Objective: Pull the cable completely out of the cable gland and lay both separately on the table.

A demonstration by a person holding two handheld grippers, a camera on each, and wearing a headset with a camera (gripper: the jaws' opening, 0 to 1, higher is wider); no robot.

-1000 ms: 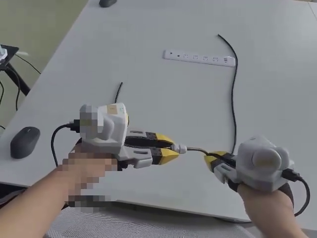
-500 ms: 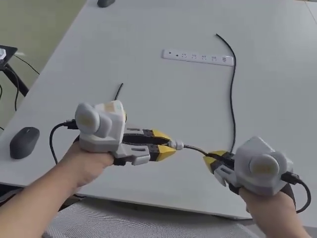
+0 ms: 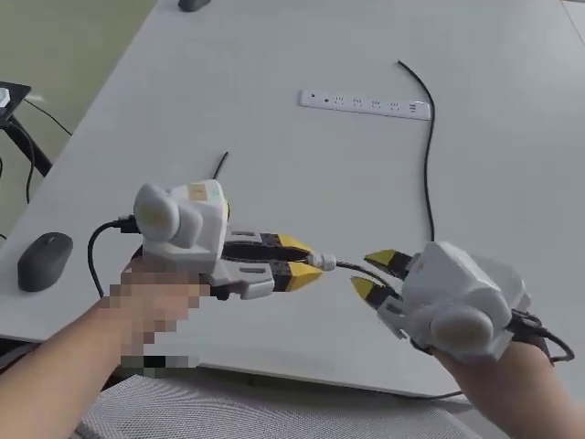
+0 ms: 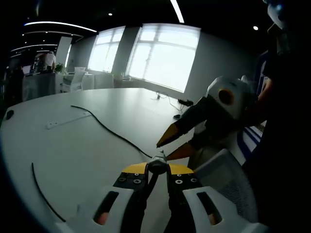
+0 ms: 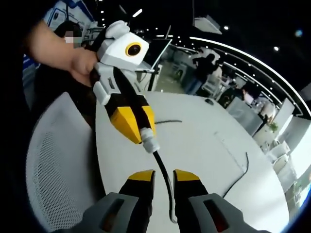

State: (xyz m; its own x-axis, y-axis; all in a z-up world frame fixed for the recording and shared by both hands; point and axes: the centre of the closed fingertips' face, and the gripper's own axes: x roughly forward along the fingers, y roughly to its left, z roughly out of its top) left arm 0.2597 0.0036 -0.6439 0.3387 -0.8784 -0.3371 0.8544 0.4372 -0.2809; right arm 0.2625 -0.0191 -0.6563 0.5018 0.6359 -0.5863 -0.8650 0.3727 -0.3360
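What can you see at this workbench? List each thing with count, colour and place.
table: one, pale grey, under everything
power strip: one, white, far middle
cord: one, black, from the strip
mouse: one, dark grey, left edge
short wire: one, black, left of centre
cable gland: one, whitish, in left gripper
cable: one, black, from gland to right gripper
chair: one, white mesh, below
left gripper: one, yellow-tipped, shut on cable gland
right gripper: one, yellow-tipped, open

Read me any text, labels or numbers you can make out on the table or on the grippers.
No text is legible in any view.
Any print on the power strip: too small to read.
Yellowish sticker on the left gripper: too blurred to read.
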